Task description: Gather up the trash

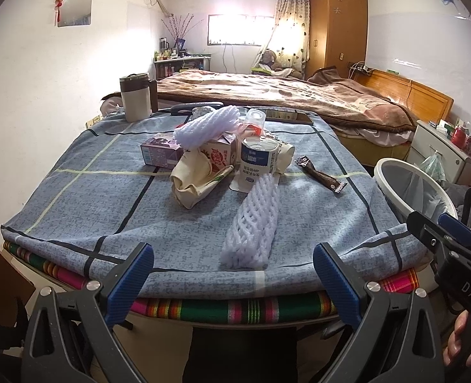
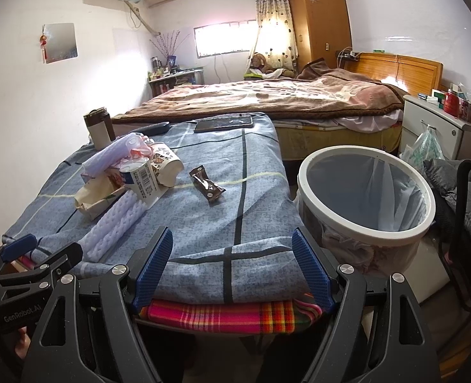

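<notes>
Blue pads of my left gripper (image 1: 233, 282) hang spread wide at the near edge of the table (image 1: 75, 210), nothing between them. Just ahead, a touch right of centre, lies a white foam net sleeve (image 1: 253, 223), pointing away from me. Beyond it sits the pile: a crumpled paper bag (image 1: 193, 180) left, a milk carton (image 1: 217, 154) and second foam net (image 1: 208, 124) behind, a small can (image 1: 259, 156) upright in the middle. Further right, alone on the cloth, a brown wrapper (image 1: 320, 174).

My right gripper (image 2: 232, 268) is open too, holding nothing, low at the table's near edge. Off its right side stands the lined bin (image 2: 366, 198), just beside the table.

By my reckoning, nothing's collected yet; this is the reach. Next move: left forward, close on the foam sleeve, swing it right to the bin.
</notes>
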